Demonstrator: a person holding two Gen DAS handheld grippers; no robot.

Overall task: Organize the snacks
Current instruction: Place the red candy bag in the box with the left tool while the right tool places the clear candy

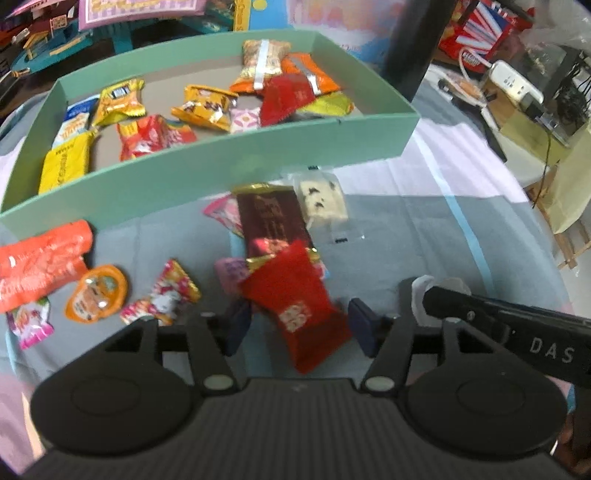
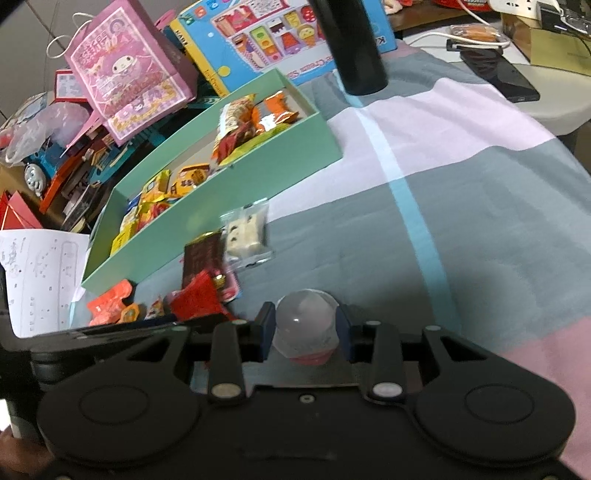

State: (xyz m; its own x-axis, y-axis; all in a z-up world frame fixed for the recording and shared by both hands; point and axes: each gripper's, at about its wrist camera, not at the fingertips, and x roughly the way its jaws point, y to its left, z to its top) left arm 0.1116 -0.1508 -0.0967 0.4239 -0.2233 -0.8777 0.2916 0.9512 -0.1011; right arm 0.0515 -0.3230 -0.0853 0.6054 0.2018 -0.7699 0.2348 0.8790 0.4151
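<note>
In the left wrist view my left gripper (image 1: 300,321) stands open around a red snack packet (image 1: 295,310); the right pad is clear of it. Past it lie a dark brown bar (image 1: 273,218), a white cookie packet (image 1: 323,201), an orange packet (image 1: 40,262) and small candies (image 1: 162,295). The green box (image 1: 221,173) behind them holds several snacks. My right gripper (image 2: 306,328) is shut on a translucent jelly cup (image 2: 306,325), low over the cloth right of the pile. The green box (image 2: 221,206) lies ahead and to its left.
A striped cloth (image 2: 461,206) covers the table. A black bottle (image 2: 351,44) stands behind the box, with a pink gift bag (image 2: 129,70), a blue toy box (image 2: 277,33) and toy clutter at the far left. A phone (image 2: 498,77) and cables lie at the far right.
</note>
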